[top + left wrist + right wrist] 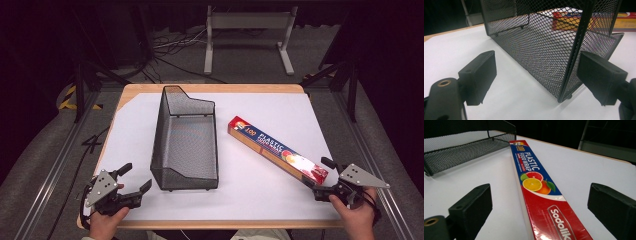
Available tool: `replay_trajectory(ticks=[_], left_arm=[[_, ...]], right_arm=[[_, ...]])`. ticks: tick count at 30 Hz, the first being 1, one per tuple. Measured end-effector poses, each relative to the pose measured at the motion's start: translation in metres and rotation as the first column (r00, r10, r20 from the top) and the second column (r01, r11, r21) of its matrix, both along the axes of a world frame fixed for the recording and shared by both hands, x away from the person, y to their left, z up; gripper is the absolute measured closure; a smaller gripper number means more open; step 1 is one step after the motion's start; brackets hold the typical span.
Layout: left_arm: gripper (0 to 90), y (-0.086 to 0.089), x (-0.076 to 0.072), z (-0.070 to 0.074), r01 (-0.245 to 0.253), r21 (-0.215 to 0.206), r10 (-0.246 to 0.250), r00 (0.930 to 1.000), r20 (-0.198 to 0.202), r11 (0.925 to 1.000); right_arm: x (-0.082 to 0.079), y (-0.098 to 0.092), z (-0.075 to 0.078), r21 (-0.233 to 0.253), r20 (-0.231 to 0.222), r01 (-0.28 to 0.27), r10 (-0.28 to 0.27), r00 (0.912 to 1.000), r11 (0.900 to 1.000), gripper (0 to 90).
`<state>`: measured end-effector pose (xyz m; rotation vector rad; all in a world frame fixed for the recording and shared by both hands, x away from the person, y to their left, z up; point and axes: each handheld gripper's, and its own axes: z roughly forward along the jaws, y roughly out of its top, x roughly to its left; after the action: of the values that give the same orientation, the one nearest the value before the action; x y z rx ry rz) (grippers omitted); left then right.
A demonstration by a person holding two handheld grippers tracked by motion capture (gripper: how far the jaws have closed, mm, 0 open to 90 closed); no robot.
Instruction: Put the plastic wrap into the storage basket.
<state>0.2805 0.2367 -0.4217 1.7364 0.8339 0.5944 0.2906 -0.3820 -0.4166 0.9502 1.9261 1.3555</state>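
A black wire-mesh basket stands lengthwise in the middle of the white table cover, empty. To its right a long red and blue box of plastic food wrap lies flat and slanted. My left gripper rests open at the front left, its jaws pointing at the basket's near left corner. My right gripper is open at the front right, and the near end of the box lies between its jaws without touching them. Nothing is held.
The white cover lies over a wooden table with its edge showing at the front. Beyond the table stand a metal frame and cables on the floor. Black rails run along both sides.
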Motion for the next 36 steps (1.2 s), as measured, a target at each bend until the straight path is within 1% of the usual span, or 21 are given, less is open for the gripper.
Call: replay_trajectory(ticks=[2, 5, 6, 9, 12, 13, 15, 18, 20, 22, 23, 25, 27, 29, 30, 31, 34, 35, 36], left_arm=[[17.0, 0.000, 0.000, 0.000, -0.002, -0.004, 0.002, 1.0000, -0.001, 1.0000], [17.0, -0.001, 0.001, 0.000, 0.001, 0.004, -0.001, 1.0000, 0.000, 1.0000], [17.0, -0.002, 0.001, 0.000, 0.001, -0.002, -0.001, 1.0000, -0.001, 1.0000], [17.0, -0.002, 0.002, 0.000, 0.001, 0.002, -0.001, 1.0000, 0.000, 1.0000], [17.0, -0.002, 0.002, 0.000, -0.002, 0.003, 0.002, 1.0000, -0.003, 1.0000], [17.1, -0.002, 0.002, 0.000, -0.005, 0.000, 0.005, 1.0000, -0.005, 1.0000], [17.1, -0.003, 0.002, 0.000, -0.011, 0.003, 0.011, 0.9999, -0.005, 0.9999], [17.2, -0.003, 0.001, -0.001, -0.017, 0.012, 0.017, 0.9998, -0.010, 0.9998], [17.2, -0.002, 0.000, -0.001, -0.016, 0.017, 0.016, 0.9998, -0.011, 0.9997], [17.2, -0.002, -0.001, -0.001, -0.021, 0.016, 0.022, 0.9997, -0.012, 0.9996], [17.2, -0.001, -0.002, -0.001, -0.025, 0.017, 0.025, 0.9996, -0.011, 0.9995], [17.2, 0.000, -0.002, -0.001, -0.029, 0.014, 0.029, 0.9995, -0.012, 0.9995], [17.2, 0.000, -0.003, -0.001, -0.032, 0.014, 0.032, 0.9994, -0.008, 0.9994], [17.2, 0.000, -0.003, 0.000, -0.032, 0.017, 0.032, 0.9995, -0.009, 0.9994], [17.2, 0.000, -0.003, 0.000, -0.032, 0.017, 0.032, 0.9995, -0.008, 0.9994], [17.2, 0.000, -0.003, 0.000, -0.031, 0.018, 0.031, 0.9995, -0.009, 0.9994], [17.2, 0.000, -0.002, -0.001, -0.031, 0.017, 0.032, 0.9995, -0.010, 0.9994], [17.2, 0.000, -0.002, 0.000, -0.031, 0.019, 0.031, 0.9995, -0.008, 0.9993], [17.2, 0.000, -0.002, 0.000, -0.031, 0.018, 0.031, 0.9995, -0.008, 0.9994]], right_arm=[[-0.001, 0.000, 0.000, 0.006, 0.004, 0.001, -0.001, 1.0000, 1.000, 6.4], [-0.001, -0.003, 0.000, 0.007, 0.004, 0.005, -0.005, 1.0000, 1.000, 6.4], [-0.001, -0.003, 0.001, 0.006, 0.004, 0.007, -0.007, 1.0000, 1.000, 6.4], [-0.001, -0.003, 0.001, 0.009, 0.003, -0.002, 0.002, 1.0000, 1.000, 5.1], [0.000, 0.000, 0.002, 0.015, -0.012, -0.033, 0.034, 0.9994, 0.999, 4.1], [0.001, 0.004, 0.003, 0.004, -0.021, -0.058, 0.058, 0.9981, 0.998, 4.1], [0.002, 0.006, 0.004, 0.002, -0.024, -0.065, 0.065, 0.9976, 0.998, 4.2], [0.002, 0.010, 0.010, 0.002, -0.021, -0.080, 0.080, 0.9966, 0.997, 4.1], [0.004, 0.012, 0.015, -0.008, -0.020, -0.103, 0.102, 0.9946, 0.995, 1.4], [0.006, 0.015, 0.017, -0.009, -0.017, -0.103, 0.102, 0.9946, 0.995, 1.7], [0.007, 0.016, 0.019, -0.009, -0.019, -0.091, 0.091, 0.9957, 0.996, 1.9], [0.010, 0.019, 0.023, -0.007, -0.025, -0.093, 0.093, 0.9954, 0.996, 2.6], [0.013, 0.021, 0.027, -0.022, -0.035, -0.091, 0.090, 0.9953, 0.996, 3.6], [0.015, 0.021, 0.032, -0.011, -0.035, -0.084, 0.084, 0.9959, 0.996, 5.0], [0.016, 0.021, 0.033, -0.009, -0.040, -0.083, 0.083, 0.9958, 0.997, 5.2], [0.017, 0.021, 0.036, -0.025, -0.062, -0.082, 0.080, 0.9948, 0.996, 5.3], [0.021, 0.022, 0.040, -0.044, -0.075, -0.079, 0.076, 0.9943, 0.996, 6.6], [0.023, 0.022, 0.042, -0.041, -0.087, -0.079, 0.075, 0.9934, 0.996, 6.8], [0.024, 0.022, 0.044, -0.044, -0.084, -0.077, 0.073, 0.9938, 0.996, 6.9]])
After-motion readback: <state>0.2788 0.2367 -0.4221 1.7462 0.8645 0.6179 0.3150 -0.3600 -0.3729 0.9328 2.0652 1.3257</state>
